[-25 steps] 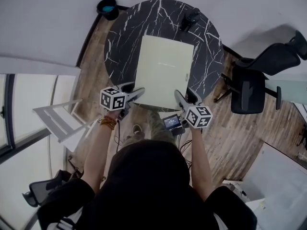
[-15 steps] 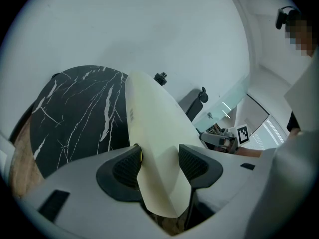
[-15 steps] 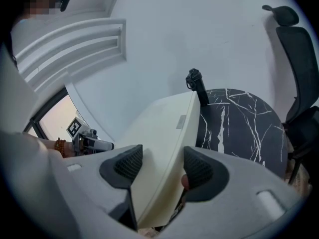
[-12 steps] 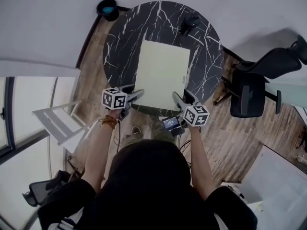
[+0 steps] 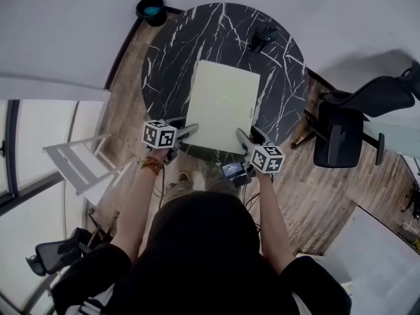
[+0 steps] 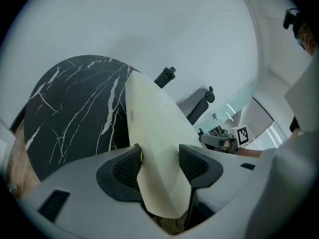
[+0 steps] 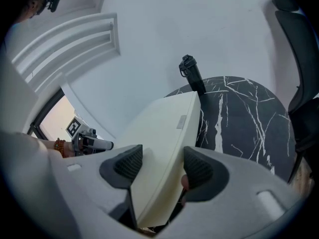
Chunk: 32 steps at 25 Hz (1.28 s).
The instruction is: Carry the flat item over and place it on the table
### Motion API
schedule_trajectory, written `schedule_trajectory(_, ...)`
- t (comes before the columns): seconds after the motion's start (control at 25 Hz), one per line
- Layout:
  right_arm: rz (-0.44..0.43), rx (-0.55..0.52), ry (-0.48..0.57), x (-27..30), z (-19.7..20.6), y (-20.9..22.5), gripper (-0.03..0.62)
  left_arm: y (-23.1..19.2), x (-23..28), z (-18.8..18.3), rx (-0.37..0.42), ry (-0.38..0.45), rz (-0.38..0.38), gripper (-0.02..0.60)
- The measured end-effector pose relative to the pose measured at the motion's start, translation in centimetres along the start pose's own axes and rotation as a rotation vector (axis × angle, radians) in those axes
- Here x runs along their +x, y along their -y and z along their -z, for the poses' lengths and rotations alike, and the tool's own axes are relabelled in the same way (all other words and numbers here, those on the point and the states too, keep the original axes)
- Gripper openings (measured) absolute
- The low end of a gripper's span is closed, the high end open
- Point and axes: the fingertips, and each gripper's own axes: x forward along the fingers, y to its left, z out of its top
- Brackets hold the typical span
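Note:
A flat cream board (image 5: 222,107) hangs level over the round black marble table (image 5: 164,64), and both grippers hold its near edge. My left gripper (image 5: 187,131) is shut on the near left corner. In the left gripper view the board (image 6: 154,128) runs between the two pads of that gripper (image 6: 159,158). My right gripper (image 5: 241,136) is shut on the near right corner. In the right gripper view the board (image 7: 159,128) sits between that gripper's (image 7: 158,161) pads. Whether the board touches the tabletop cannot be told.
A black bottle-like object (image 5: 264,35) stands at the table's far right edge, just beyond the board. A black bin (image 5: 150,8) sits on the floor at the far left. A black office chair (image 5: 348,126) stands to the right, a white rack (image 5: 79,166) to the left.
The board looks smaller and has sunk toward the tabletop. Both grippers have shifted slightly inward with it and keep their hold.

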Motion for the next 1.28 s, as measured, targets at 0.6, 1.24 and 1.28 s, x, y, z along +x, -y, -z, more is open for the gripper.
schedule_trajectory(0.6,0.006,0.032,-0.036,1.2,1.1,1.7,0.253,-1.4,1.9,0.9,-0.072,-0.027,-0.009,0.241)
schedule_trajectory(1.24,0.044,0.018,-0.083,2.6,2.7,2.5,0.253,-3.1,2.9,2.7,-0.075,-0.061,-0.058,0.244)
schedule_trajectory(1.28,0.046,0.019,-0.084,2.7,2.8,2.5,0.253,-3.2,3.0,2.8,-0.076,-0.065,-0.060,0.245)
